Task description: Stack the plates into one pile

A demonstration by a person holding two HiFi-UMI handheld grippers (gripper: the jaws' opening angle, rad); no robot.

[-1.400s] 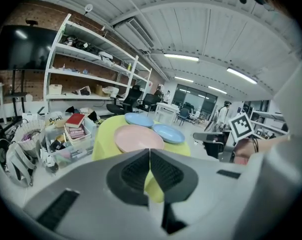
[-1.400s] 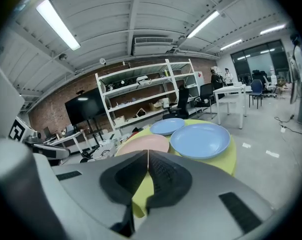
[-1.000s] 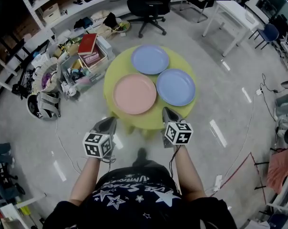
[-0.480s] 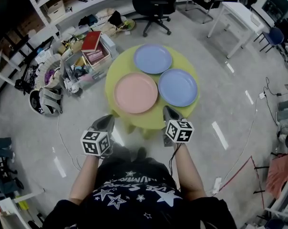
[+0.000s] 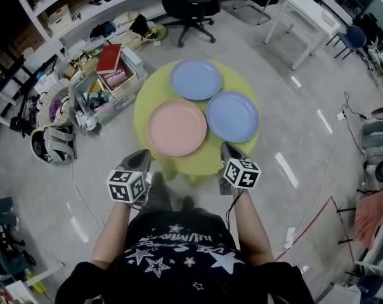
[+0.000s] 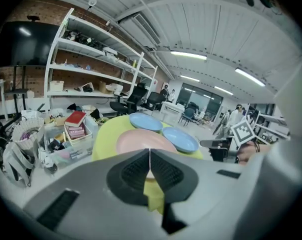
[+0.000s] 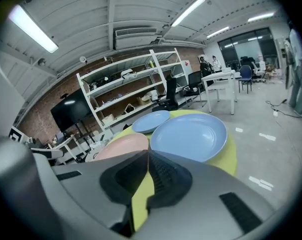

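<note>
Three plates lie apart on a round yellow-green table [image 5: 250, 149]: a pink plate [image 5: 177, 128] at the near left, a blue plate [image 5: 233, 116] at the near right, and a second blue plate [image 5: 196, 78] at the far side. My left gripper [image 5: 141, 158] hovers off the table's near left edge, shut and empty. Shut with nothing in it, my right gripper [image 5: 227, 149] sits at the table's near right edge, just short of the near blue plate [image 7: 189, 137]. In the left gripper view the pink plate [image 6: 136, 140] lies straight ahead.
Left of the table stand cluttered bins [image 5: 103, 90] with a red book [image 5: 108, 57] on top, plus bags on the floor. A black office chair [image 5: 188, 4] and a white table [image 5: 305, 14] stand beyond. Cables run across the floor at right.
Both grippers have crept a little toward the table, still shut. The plates have not moved.
</note>
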